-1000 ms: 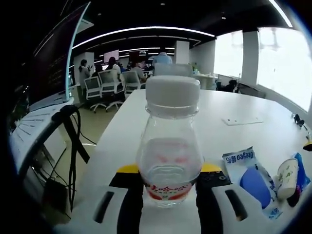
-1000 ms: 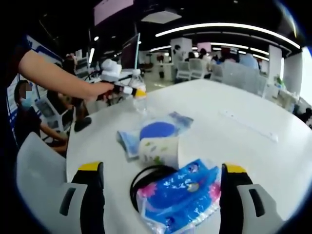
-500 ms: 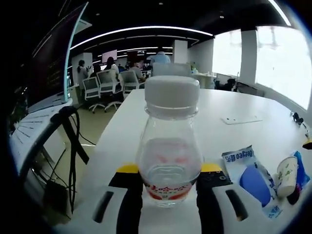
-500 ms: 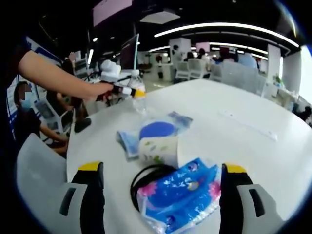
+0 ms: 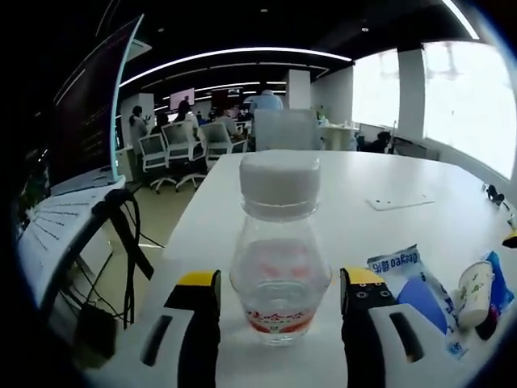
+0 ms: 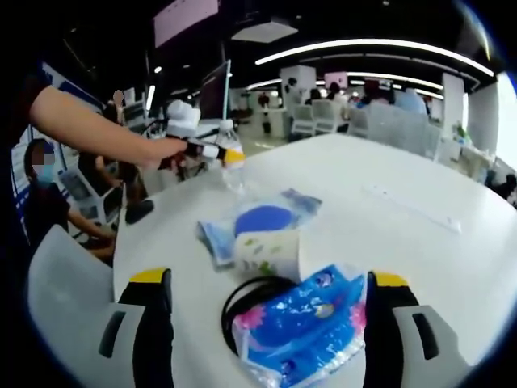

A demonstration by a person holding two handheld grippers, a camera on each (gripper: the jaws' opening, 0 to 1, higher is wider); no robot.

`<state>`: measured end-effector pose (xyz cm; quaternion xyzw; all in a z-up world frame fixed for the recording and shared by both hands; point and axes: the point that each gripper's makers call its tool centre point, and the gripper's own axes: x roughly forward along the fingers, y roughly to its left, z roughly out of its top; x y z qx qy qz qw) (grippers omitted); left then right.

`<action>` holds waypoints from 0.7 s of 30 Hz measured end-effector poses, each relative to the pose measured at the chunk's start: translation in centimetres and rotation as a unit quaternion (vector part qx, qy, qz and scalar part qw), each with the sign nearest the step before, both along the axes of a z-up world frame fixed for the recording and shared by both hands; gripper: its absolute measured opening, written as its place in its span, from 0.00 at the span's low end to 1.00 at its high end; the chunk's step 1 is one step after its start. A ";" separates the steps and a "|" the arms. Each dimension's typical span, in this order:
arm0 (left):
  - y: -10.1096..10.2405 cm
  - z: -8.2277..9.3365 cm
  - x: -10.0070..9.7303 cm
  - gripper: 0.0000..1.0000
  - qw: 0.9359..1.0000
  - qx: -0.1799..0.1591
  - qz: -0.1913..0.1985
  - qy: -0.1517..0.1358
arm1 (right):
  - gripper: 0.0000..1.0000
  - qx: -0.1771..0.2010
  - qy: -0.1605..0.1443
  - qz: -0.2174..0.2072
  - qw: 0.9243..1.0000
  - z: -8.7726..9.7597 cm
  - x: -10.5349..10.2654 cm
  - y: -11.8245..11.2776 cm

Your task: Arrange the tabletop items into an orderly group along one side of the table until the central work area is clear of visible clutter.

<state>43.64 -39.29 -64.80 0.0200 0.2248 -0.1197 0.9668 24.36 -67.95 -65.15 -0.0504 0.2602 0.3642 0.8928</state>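
Bottle: clear plastic, white cap, red label band near the base. Stands upright on the white table, long axis vertical, cap up, close to the table's near edge. It sits between the jaws of the left gripper, which are spread with a visible gap on each side of the bottle; released, not touching it.

Left gripper view, right of the bottle: a blue and white snack packet lying flat, and beyond it a small paper cup on its side.

Right gripper: jaws wide apart, holding nothing. Between them lies a blue tissue pack with pink flowers, resting partly on a black cable loop. Just beyond, the cup and the snack packet, touching. Further off, a person's hand holds the left gripper at the bottle.

Room: open office, ceiling light strips, swivel chairs, a monitor on the left, bright windows on the right.
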 end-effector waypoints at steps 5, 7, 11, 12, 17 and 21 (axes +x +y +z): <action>0.2 0.4 -0.4 0.62 1.000 0.000 0.007 0.005 | 0.98 0.002 -0.004 0.002 1.000 0.4 0.0 0.0; 0.2 0.5 -0.5 0.66 1.000 0.000 0.007 0.008 | 0.98 0.005 -0.006 0.001 1.000 0.7 0.1 -0.1; 0.1 0.3 -1.0 0.77 1.000 -0.006 0.010 0.020 | 0.98 0.009 -0.013 0.001 1.000 1.3 0.2 0.0; 0.1 0.4 -1.2 0.78 1.000 -0.005 0.010 0.020 | 0.98 0.011 -0.014 0.001 1.000 1.5 0.2 0.0; -0.3 0.6 -2.0 0.82 1.000 -0.004 0.005 0.026 | 0.98 0.014 -0.020 0.003 1.000 2.0 0.2 0.1; -0.5 0.8 -2.6 0.86 0.999 -0.006 0.002 0.033 | 0.98 0.012 -0.025 0.008 1.000 2.4 0.0 0.2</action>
